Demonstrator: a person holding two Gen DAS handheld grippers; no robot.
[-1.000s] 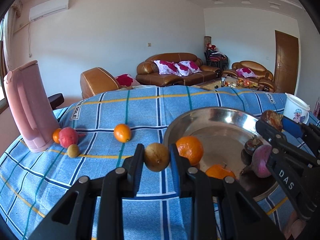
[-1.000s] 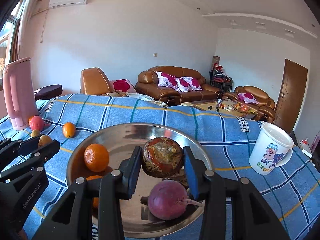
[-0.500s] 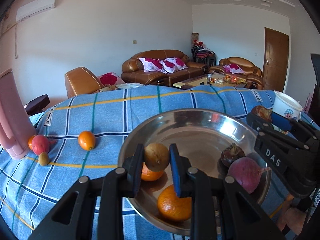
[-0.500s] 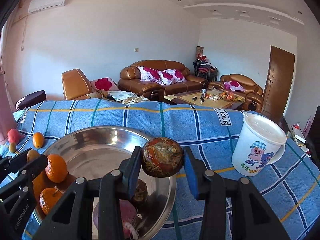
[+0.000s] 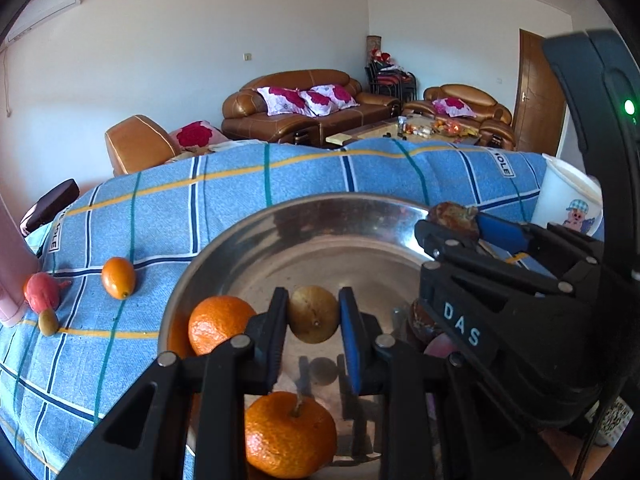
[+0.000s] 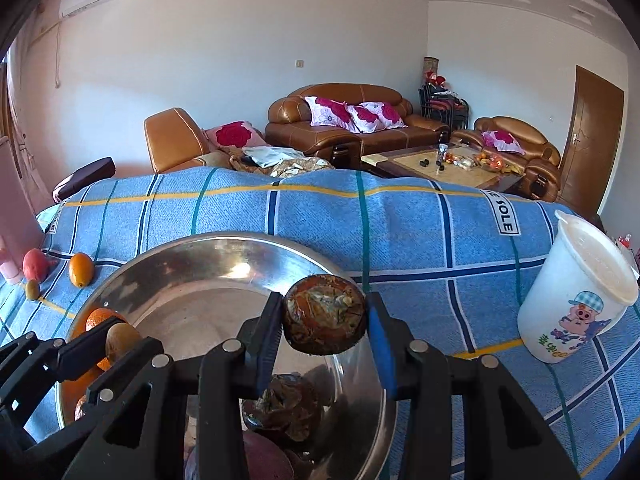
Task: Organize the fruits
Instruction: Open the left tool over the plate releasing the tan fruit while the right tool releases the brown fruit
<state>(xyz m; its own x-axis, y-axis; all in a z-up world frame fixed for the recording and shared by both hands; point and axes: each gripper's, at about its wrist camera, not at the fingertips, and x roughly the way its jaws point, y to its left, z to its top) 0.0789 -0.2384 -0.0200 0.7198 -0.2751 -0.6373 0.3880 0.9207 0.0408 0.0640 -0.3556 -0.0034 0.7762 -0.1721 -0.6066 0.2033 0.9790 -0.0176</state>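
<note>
Since both loads hang over the steel bowl [image 5: 224, 256], we only need to lower and release: left gripper [image 5: 313, 316], jaws clamped on a small yellow-brown fruit [image 5: 313, 314], sits over the bowl's middle; right gripper [image 6: 325, 322], jaws gripping a mottled brown fruit [image 6: 325, 320], over its right rim.

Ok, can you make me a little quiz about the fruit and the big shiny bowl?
1. True or false: the left hand-held gripper holds a small round yellow-brown fruit over the round shiny metal bowl.
2. What does the right hand-held gripper hold? A) a white cup B) a mottled dark brown round fruit C) an orange
3. Fill in: the small oval orange fruit lies on the blue checked ____.

Key: 1 true; 2 B; 3 cloth.
</note>
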